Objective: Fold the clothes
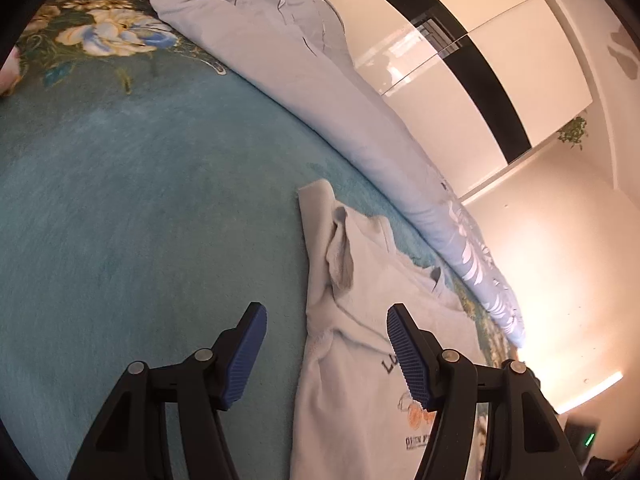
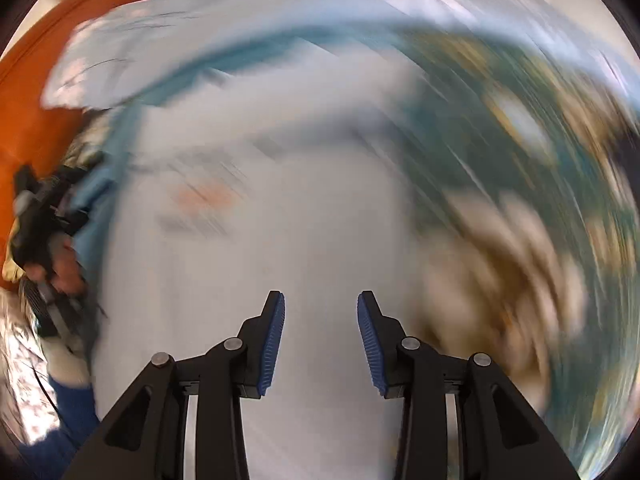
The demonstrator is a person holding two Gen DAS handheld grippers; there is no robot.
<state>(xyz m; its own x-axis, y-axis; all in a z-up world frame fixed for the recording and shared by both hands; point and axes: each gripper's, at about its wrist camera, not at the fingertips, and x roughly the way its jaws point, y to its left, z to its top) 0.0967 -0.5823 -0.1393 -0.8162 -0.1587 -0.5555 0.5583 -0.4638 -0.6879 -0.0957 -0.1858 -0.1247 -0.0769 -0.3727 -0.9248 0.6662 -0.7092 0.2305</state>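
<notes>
A pale grey-white T-shirt [image 1: 360, 340] with a dark and orange print lies on the teal bedspread [image 1: 140, 220], one sleeve crumpled near its left edge. My left gripper [image 1: 324, 316] is open and empty, above the shirt's left edge. In the right wrist view the picture is heavily motion-blurred. My right gripper [image 2: 320, 304] is open and empty over the pale shirt [image 2: 280, 220]. The other hand-held gripper [image 2: 44, 240] shows at the far left there.
A rolled light-blue duvet [image 1: 304, 92] runs along the far side of the bed. The bedspread has a floral border [image 1: 100, 32]. White glossy wardrobe doors [image 1: 460, 60] stand behind. An orange headboard [image 2: 48, 80] is at the left.
</notes>
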